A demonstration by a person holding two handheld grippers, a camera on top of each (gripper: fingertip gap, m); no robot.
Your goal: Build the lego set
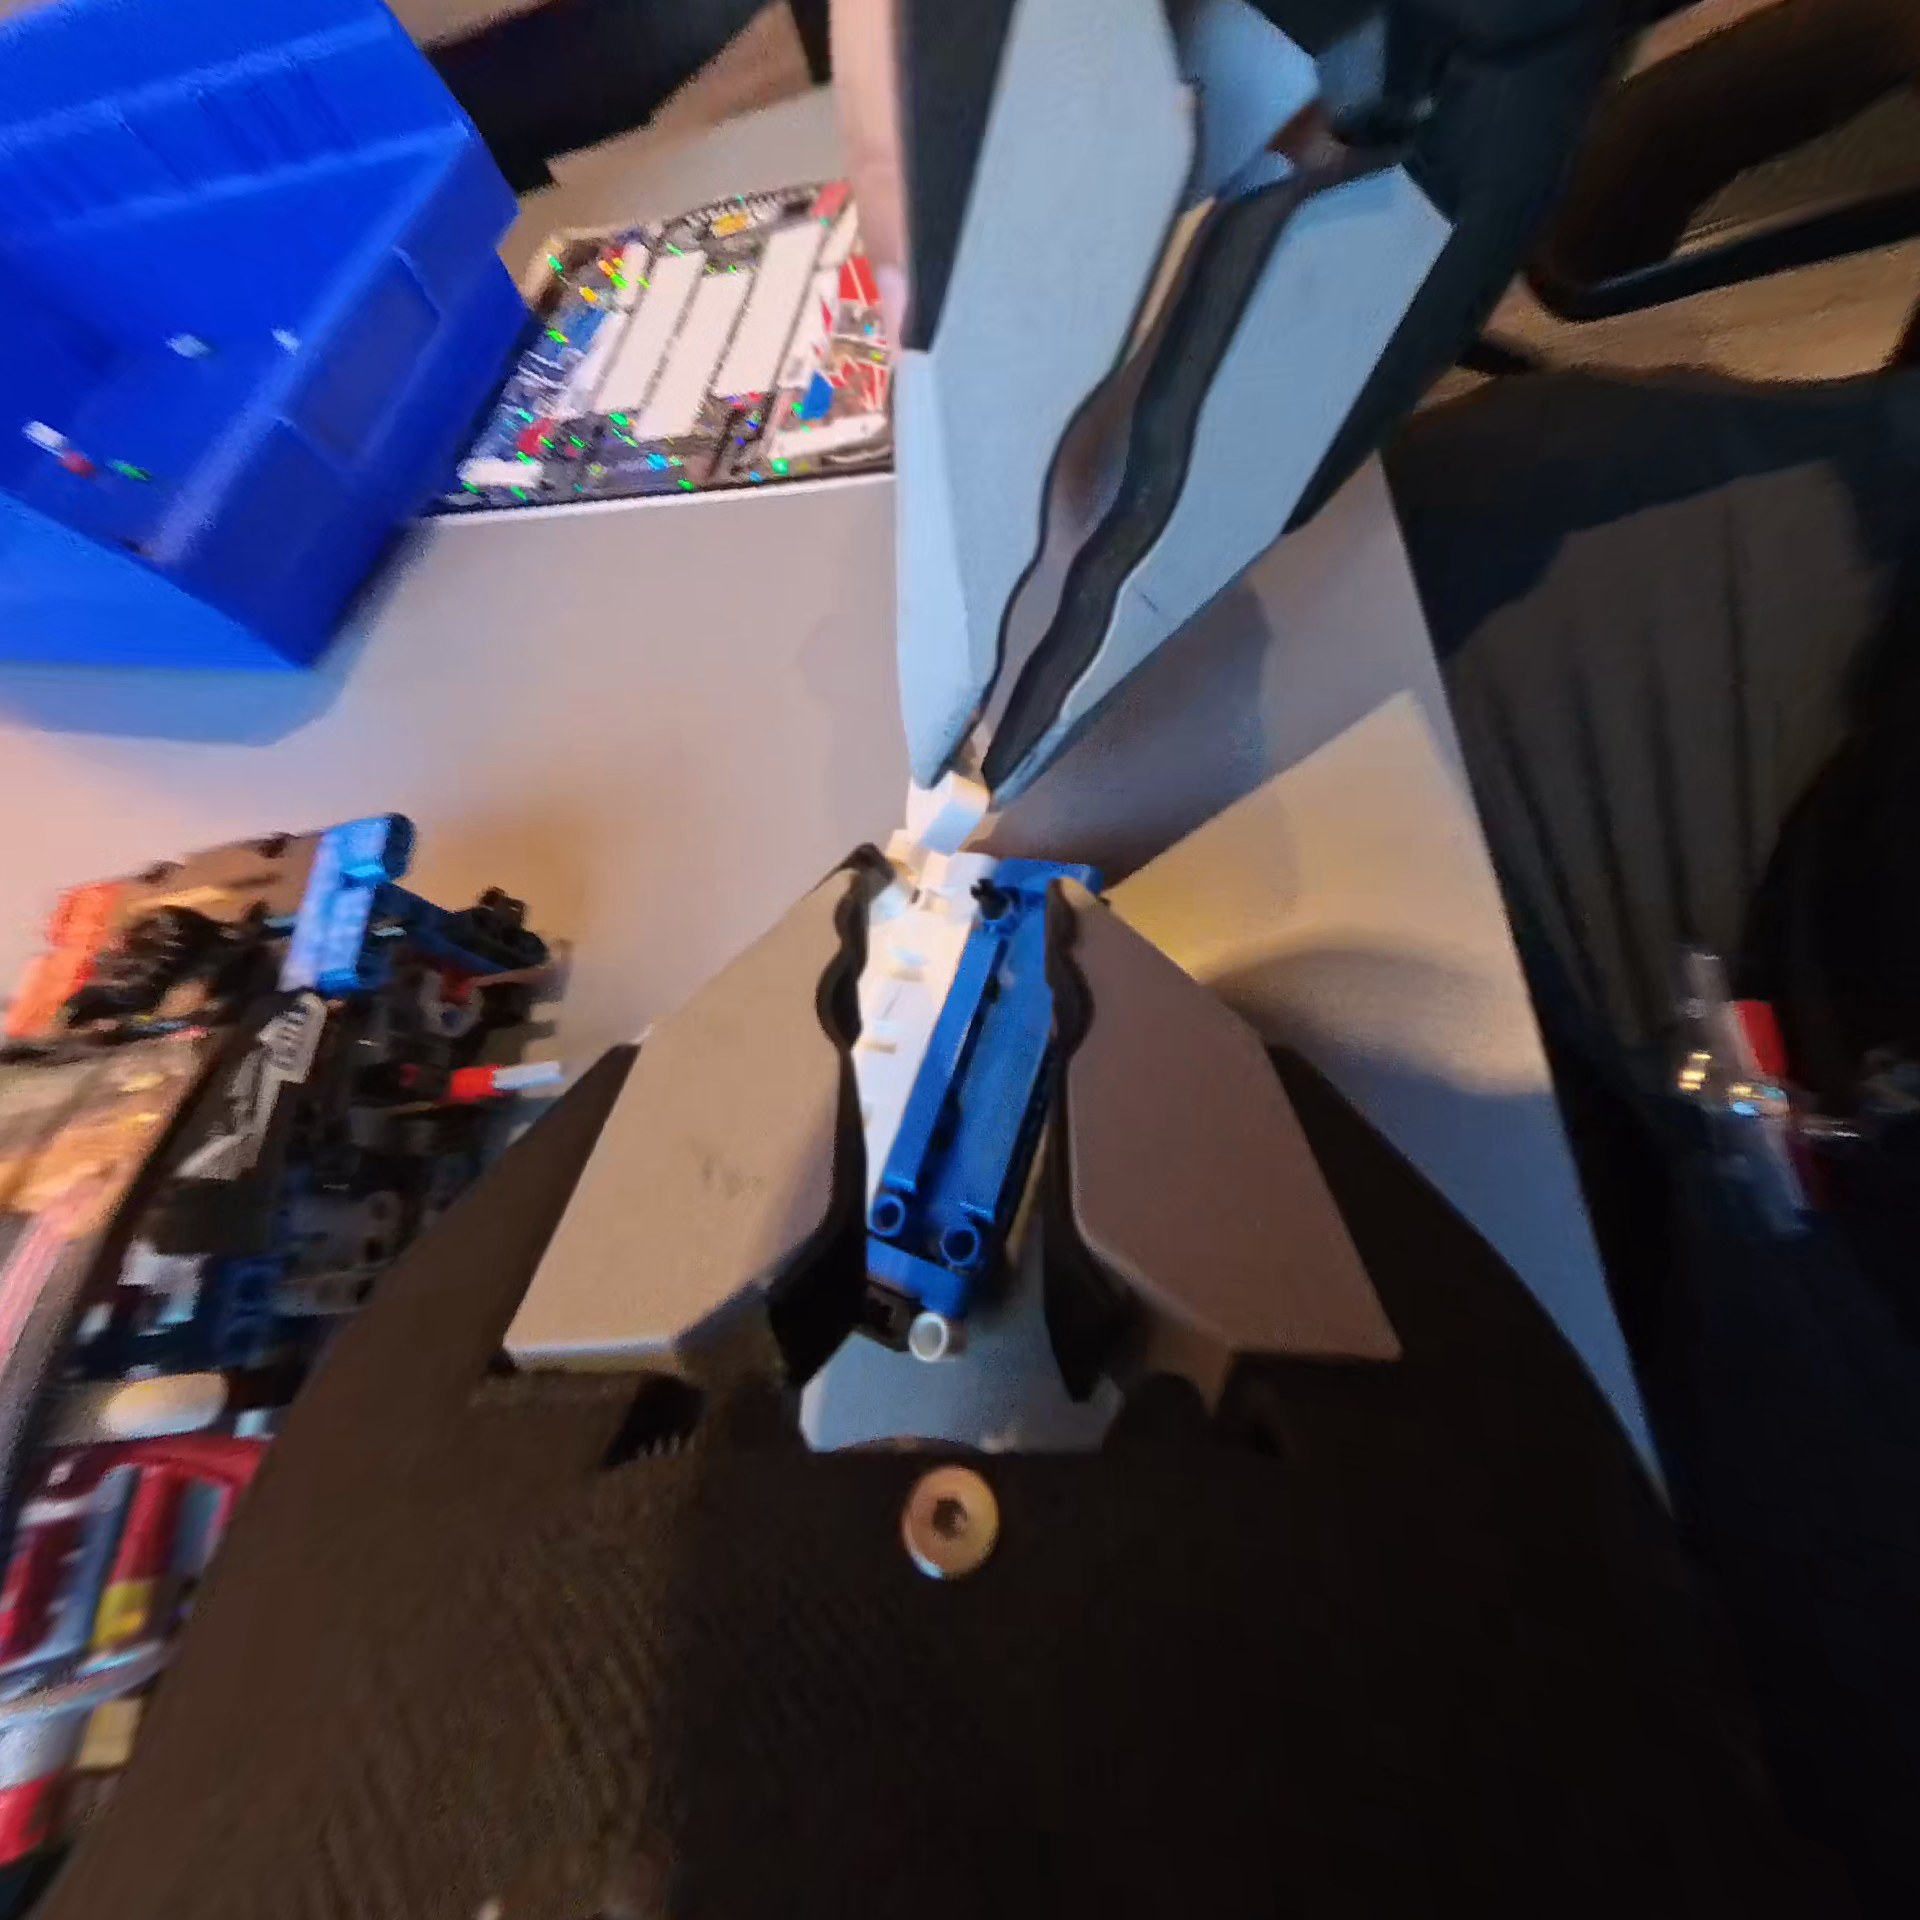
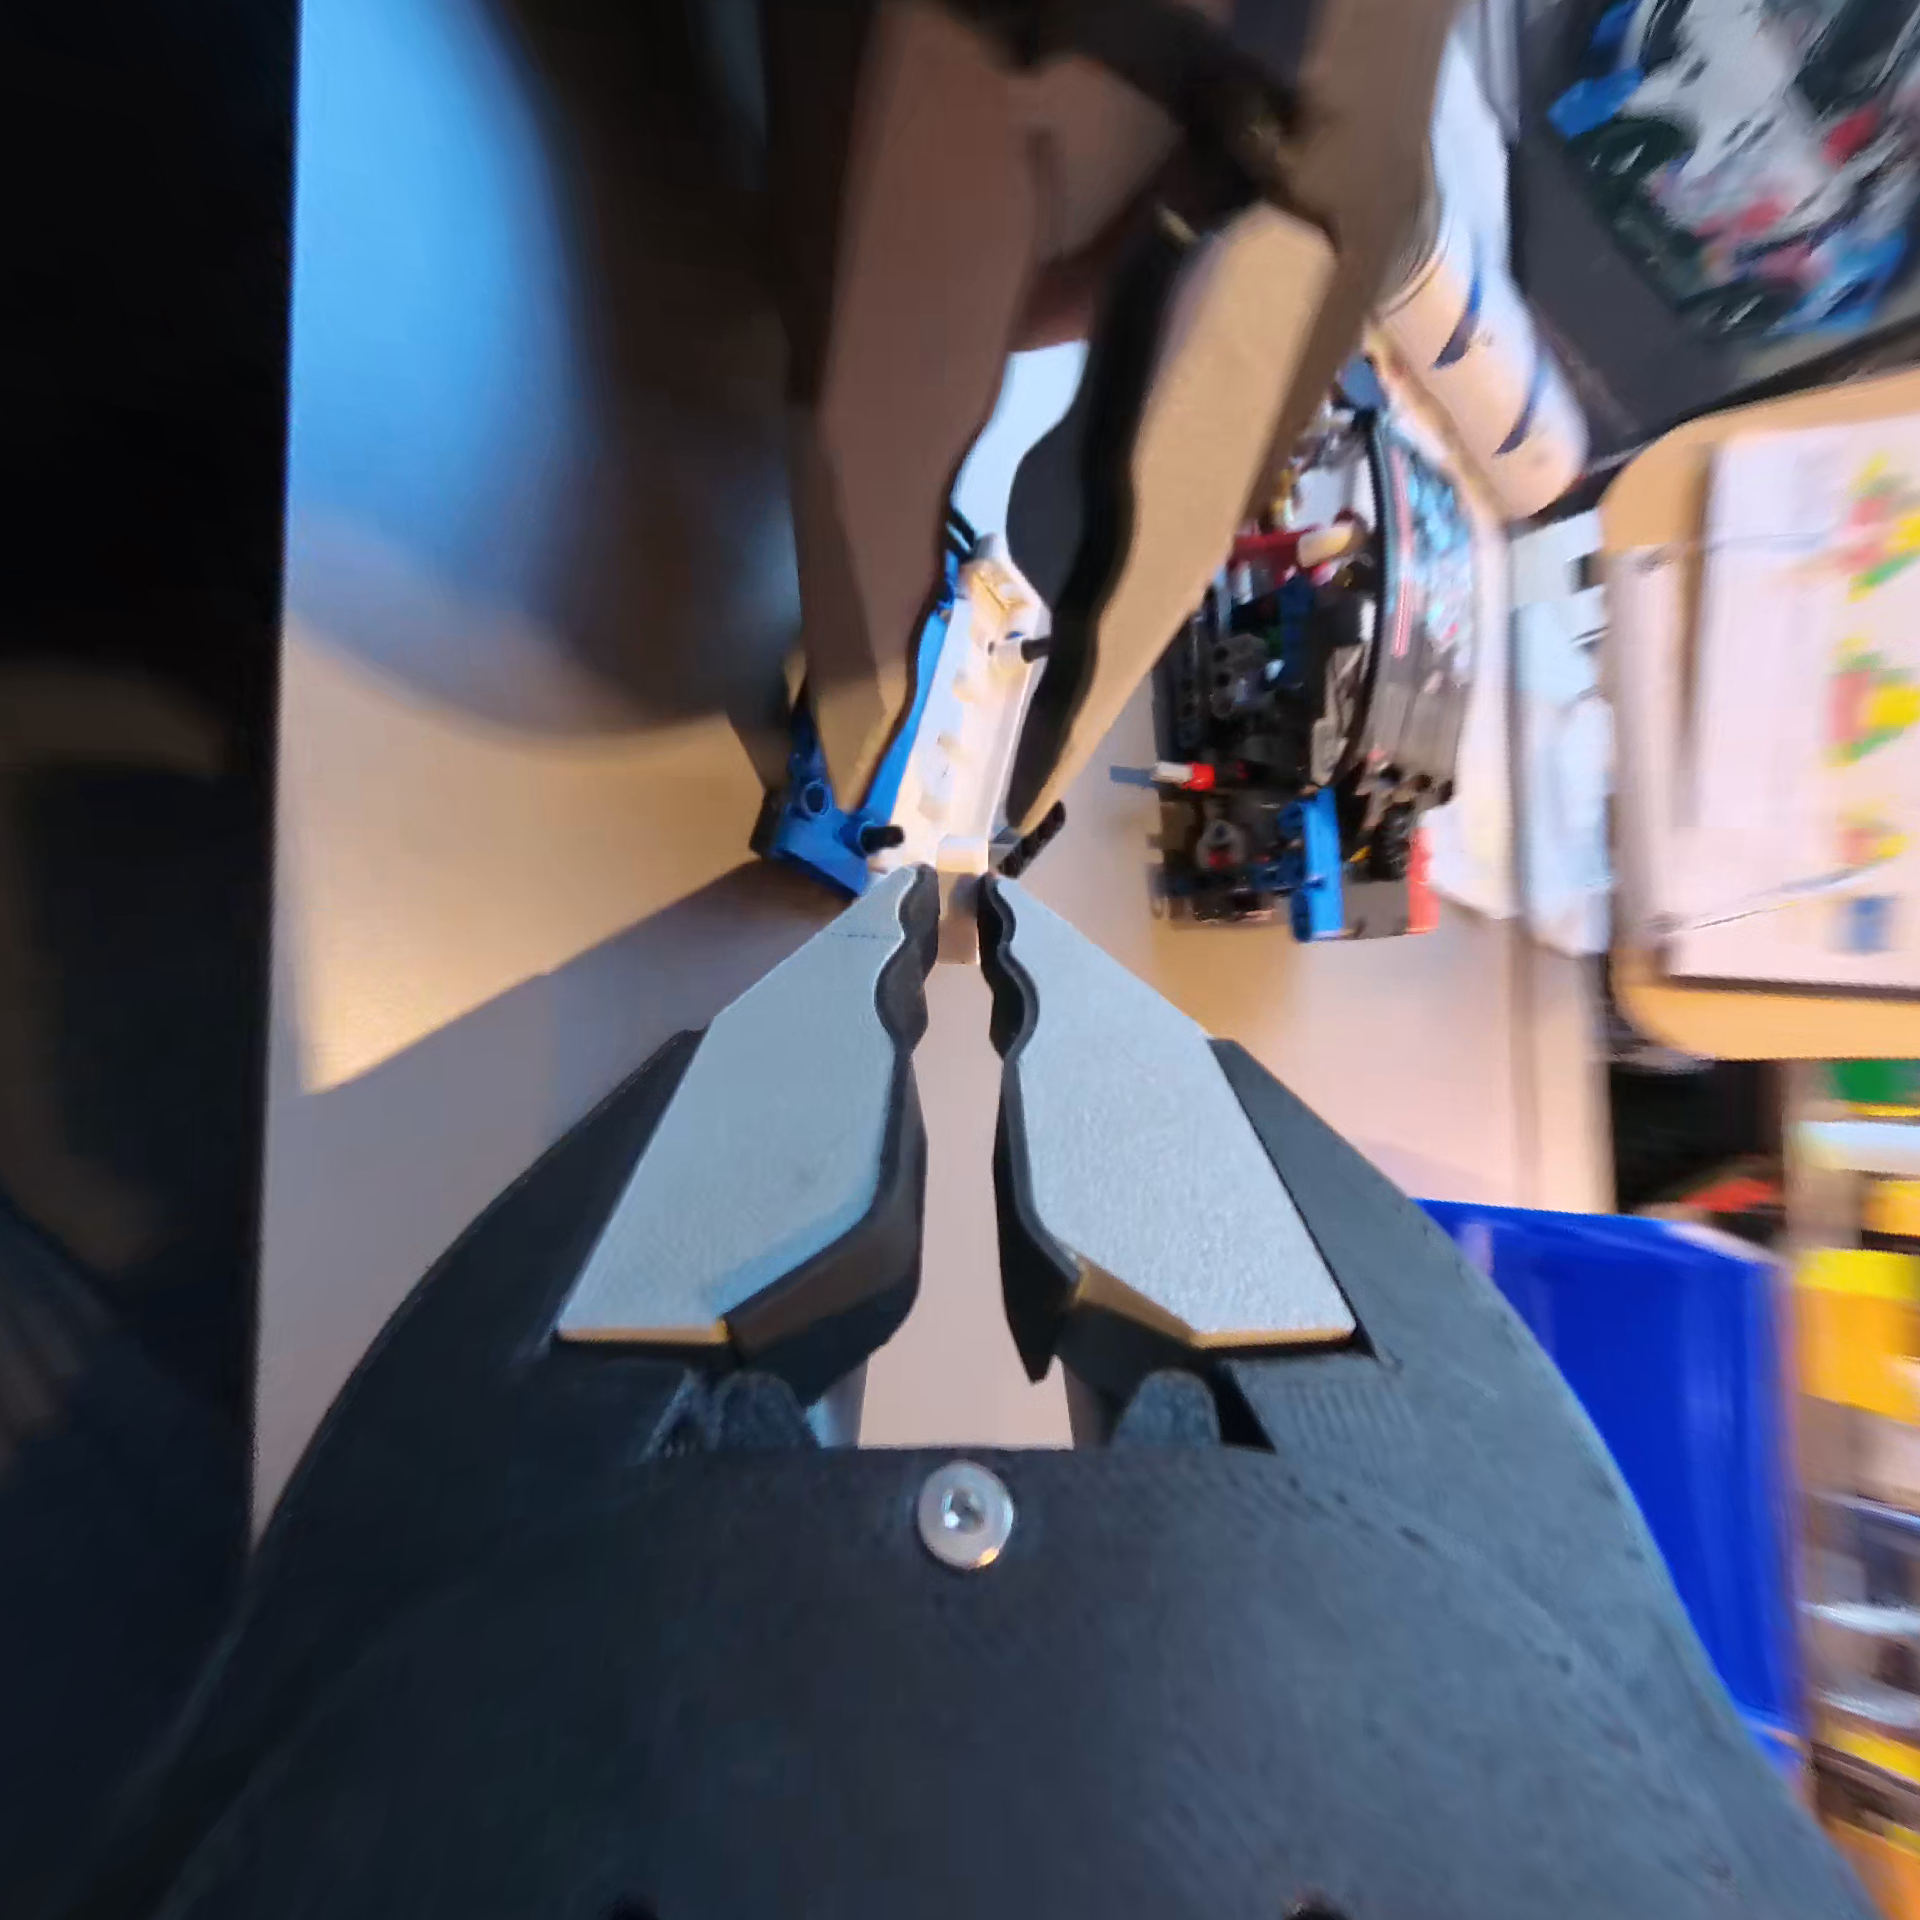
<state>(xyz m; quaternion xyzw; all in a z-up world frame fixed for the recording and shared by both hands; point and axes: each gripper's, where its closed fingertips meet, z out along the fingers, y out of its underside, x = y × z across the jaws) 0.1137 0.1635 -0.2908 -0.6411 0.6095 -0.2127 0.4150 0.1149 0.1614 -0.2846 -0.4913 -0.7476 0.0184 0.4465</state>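
In the left wrist view, one blue bin (image 1: pixel 208 343) sits far left, one partly built dark model (image 1: pixel 343 1049) near left. The left gripper (image 1: pixel 951 914) pinches one blue-and-white sub-assembly (image 1: pixel 961 1081) held above the table (image 1: pixel 644 665). The right gripper (image 2: pixel 961 894) pinches one small white piece (image 2: pixel 961 914) touching that sub-assembly's end.

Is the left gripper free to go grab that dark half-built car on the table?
Probably not yet: the left gripper is shut on the blue and white assembly, with the right gripper pinching its tip. The half-built car lies unobstructed.
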